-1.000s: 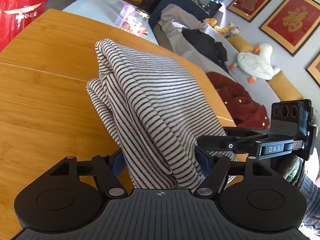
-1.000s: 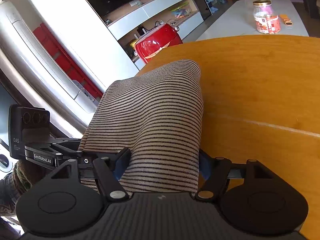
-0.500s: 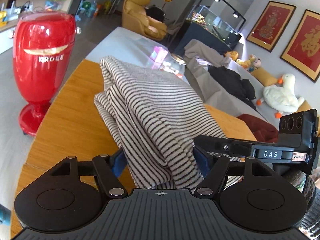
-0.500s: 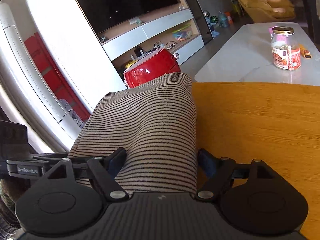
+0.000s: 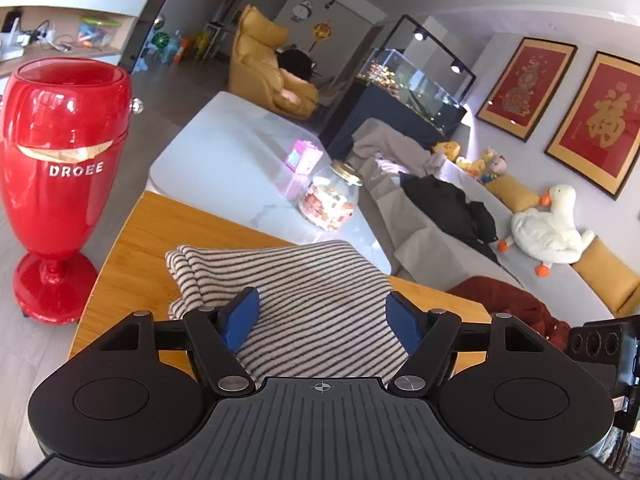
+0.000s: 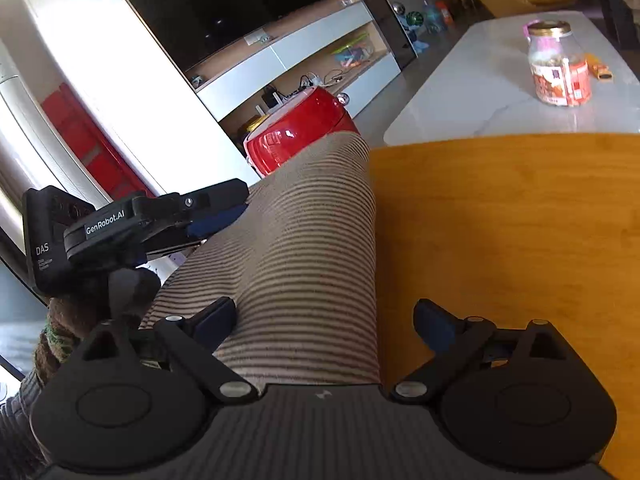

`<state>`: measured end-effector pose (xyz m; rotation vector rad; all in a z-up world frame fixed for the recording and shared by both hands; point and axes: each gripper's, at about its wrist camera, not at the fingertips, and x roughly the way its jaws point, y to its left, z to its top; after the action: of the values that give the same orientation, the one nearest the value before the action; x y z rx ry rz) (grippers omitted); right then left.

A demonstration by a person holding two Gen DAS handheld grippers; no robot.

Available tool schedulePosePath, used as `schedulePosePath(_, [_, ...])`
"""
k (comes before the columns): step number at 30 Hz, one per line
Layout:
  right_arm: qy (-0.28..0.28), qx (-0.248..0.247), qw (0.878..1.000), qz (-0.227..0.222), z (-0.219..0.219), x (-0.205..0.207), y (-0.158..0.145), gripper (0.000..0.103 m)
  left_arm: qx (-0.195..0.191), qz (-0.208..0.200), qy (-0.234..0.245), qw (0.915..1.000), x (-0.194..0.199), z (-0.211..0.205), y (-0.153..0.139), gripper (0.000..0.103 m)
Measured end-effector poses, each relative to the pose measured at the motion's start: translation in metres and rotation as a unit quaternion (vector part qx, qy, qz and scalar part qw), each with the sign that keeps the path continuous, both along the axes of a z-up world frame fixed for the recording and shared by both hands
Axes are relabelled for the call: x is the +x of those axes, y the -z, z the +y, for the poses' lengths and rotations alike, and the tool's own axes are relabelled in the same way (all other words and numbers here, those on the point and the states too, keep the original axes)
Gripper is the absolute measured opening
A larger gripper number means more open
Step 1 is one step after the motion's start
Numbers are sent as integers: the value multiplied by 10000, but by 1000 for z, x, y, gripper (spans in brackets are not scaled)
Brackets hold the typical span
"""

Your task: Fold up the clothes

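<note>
Since the earlier frame both grippers have let go and spread: the left gripper (image 5: 322,314) and right gripper (image 6: 324,322) now stand with jaws apart over the folded striped garment (image 5: 304,296), which lies flat at the near edge of the wooden table (image 6: 520,220) instead of draping up between the fingers. Beyond it stand a red vase (image 5: 60,160) and a glass jar (image 5: 330,202) on a white table (image 5: 224,148). Only the left view shows the sofa with a plush goose (image 5: 550,230); only the right view shows the left gripper's body beside the cloth.

Folded black-and-white striped garment (image 5: 304,292) lies on wooden table (image 6: 520,220).
</note>
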<state>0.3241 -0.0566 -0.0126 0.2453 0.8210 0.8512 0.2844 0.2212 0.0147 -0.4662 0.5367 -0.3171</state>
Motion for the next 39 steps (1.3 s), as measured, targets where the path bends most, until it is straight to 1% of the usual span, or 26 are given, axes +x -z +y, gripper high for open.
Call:
schedulePosePath(1, [-46, -9, 10000, 17, 1, -2, 0, 96, 3, -7, -15, 10000, 1, 0, 1, 75])
schedulePosePath(2, [-92, -17, 10000, 34, 3, -4, -1, 92, 7, -15, -31, 10000, 1, 0, 2, 76])
schedulePosePath(3, [-138, -26, 9999, 51, 4, -7, -1, 71, 21, -13, -53, 10000, 2, 0, 3, 76])
schedulePosePath(4, [-176, -19, 9998, 31, 5, -9, -4, 70, 61, 11, -91, 9999, 4, -1, 3, 77])
schedulePosePath(6, [-209, 76, 9995, -216, 9, -15, -21, 61, 108, 61, -160, 9998, 8, -1, 4, 80])
schedulePosePath(8, [-229, 48, 9985, -490, 8, -16, -32, 61, -46, 120, -182, 9998, 13, 6, 8, 81])
schedulePosePath(10, [-193, -436, 9966, -666, 12, -14, -29, 61, -199, 179, -204, 9994, 17, 13, 11, 80])
schedulePosePath(11, [-167, -640, 9958, -641, 14, -13, -22, 62, -214, 193, -208, 9994, 19, 15, 12, 80])
schedulePosePath(12, [-132, -672, 9959, -583, 12, -14, -15, 64, -72, 169, -196, 9996, 20, 10, 11, 80])
schedulePosePath(14, [-54, -710, 9964, -459, 8, -17, -4, 65, 225, 116, -169, 9995, 22, 2, 10, 81])
schedulePosePath(15, [5, -672, 9969, -418, 6, -19, -5, 65, 418, 70, -150, 9990, 20, -4, 9, 82])
schedulePosePath(17, [64, -780, 9950, -619, 7, -28, -11, 67, 711, 8, -112, 9974, 17, -12, 8, 83])
schedulePosePath(19, [88, -1068, 9876, -1146, 13, -43, -23, 69, 813, 7, -86, 9967, 14, -14, 6, 83])
schedulePosePath(21, [167, -1313, 9737, -1853, 19, -62, -38, 69, 785, 29, -68, 9969, 12, -12, 5, 83])
schedulePosePath(22, [193, -1368, 9647, -2243, 24, -74, -46, 69, 765, 36, -63, 9970, 12, -11, 5, 83])
schedulePosePath(23, [134, -1352, 9588, -2495, 28, -83, -52, 69, 765, 32, -64, 9970, 12, -12, 5, 83])
schedulePosePath(24, [46, -1338, 9549, -2652, 33, -91, -56, 69, 766, 28, -65, 9970, 12, -12, 5, 83])
schedulePosePath(27, [-433, -1365, 9614, -2349, 59, -98, -50, 69, 767, 17, -67, 9970, 12, -12, 6, 85])
schedulePosePath(29, [-516, -1713, 9599, -2160, 77, -99, -31, 69, 750, -2, -66, 9972, 11, -12, 4, 85])
schedulePosePath(30, [-497, -1720, 9594, -2179, 77, -101, -29, 72, 738, -22, -66, 9972, 8, -11, 2, 86])
schedulePosePath(32, [-459, -1733, 9585, -2216, 77, -105, -27, 73, 724, -59, -71, 9973, 4, -10, -2, 91])
schedulePosePath(37, [-363, -1734, 9569, -2301, 75, -115, -21, 71, 863, -75, -76, 9962, -12, -11, -12, 91])
schedulePosePath(38, [-308, -1631, 9590, -2298, 67, -116, -27, 72, 884, -72, -83, 9960, -15, -10, -13, 91])
schedulePosePath(39, [-159, -1550, 9600, -2328, 56, -118, -32, 78, 890, -70, -97, 9960, -19, -10, -15, 91])
